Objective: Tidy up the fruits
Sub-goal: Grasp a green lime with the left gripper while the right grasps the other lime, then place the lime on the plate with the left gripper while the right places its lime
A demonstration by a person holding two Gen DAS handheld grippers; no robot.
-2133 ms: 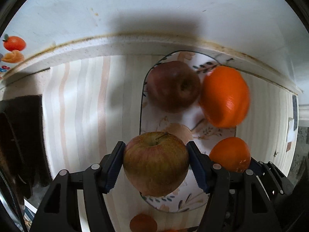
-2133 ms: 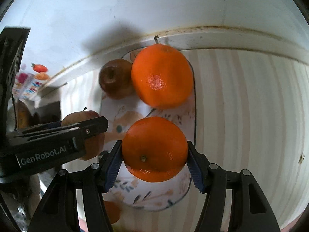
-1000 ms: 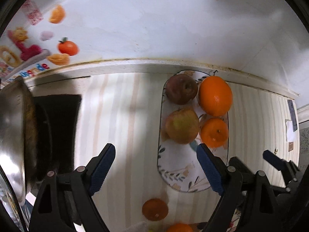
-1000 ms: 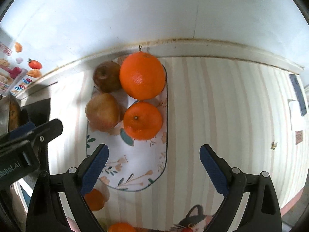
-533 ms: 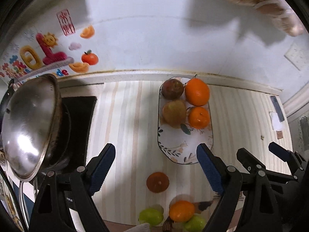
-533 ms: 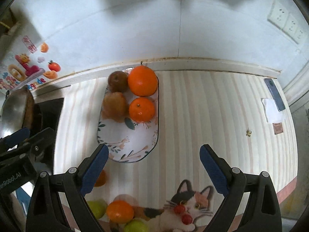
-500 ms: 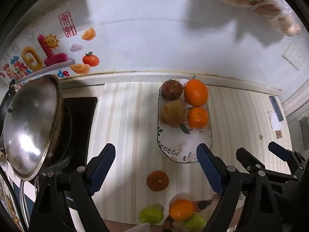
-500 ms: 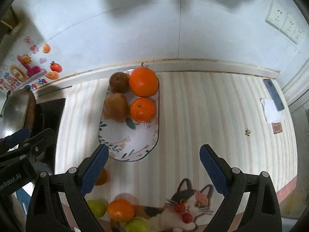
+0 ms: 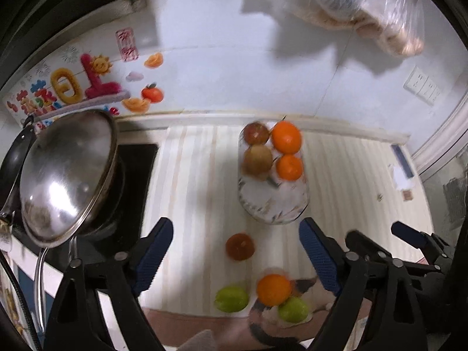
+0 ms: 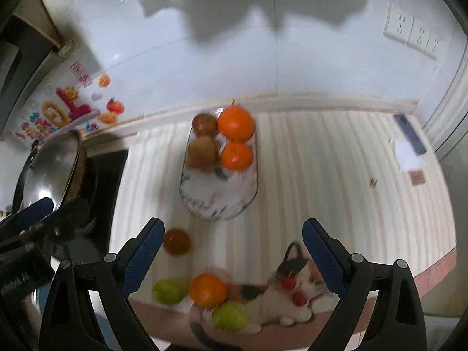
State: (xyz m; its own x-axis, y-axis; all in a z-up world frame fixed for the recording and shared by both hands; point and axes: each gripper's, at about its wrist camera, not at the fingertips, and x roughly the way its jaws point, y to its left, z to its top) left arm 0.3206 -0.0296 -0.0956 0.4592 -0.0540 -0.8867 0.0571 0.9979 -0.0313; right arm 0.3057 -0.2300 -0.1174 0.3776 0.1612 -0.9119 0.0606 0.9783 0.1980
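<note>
We hold the left gripper [image 9: 235, 259], its jaws opening, and the right gripper [image 10: 232, 259], spread, both empty above loose fruit [image 10: 207, 289]. Four fruits fill the tray's [image 10: 218, 201] far end; a wok [image 9: 67, 172] sits left.

A home kitchen, it seems. A steel wok lid [image 9: 64, 172] sits on a black hob [image 9: 137, 181]. Right of it, a tiled wall [image 9: 234, 67] backs the striped bench [image 9: 193, 193].

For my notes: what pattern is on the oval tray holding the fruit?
White with leaf and flower sprigs on the tray; right wrist view shows it best, though blurred.
</note>
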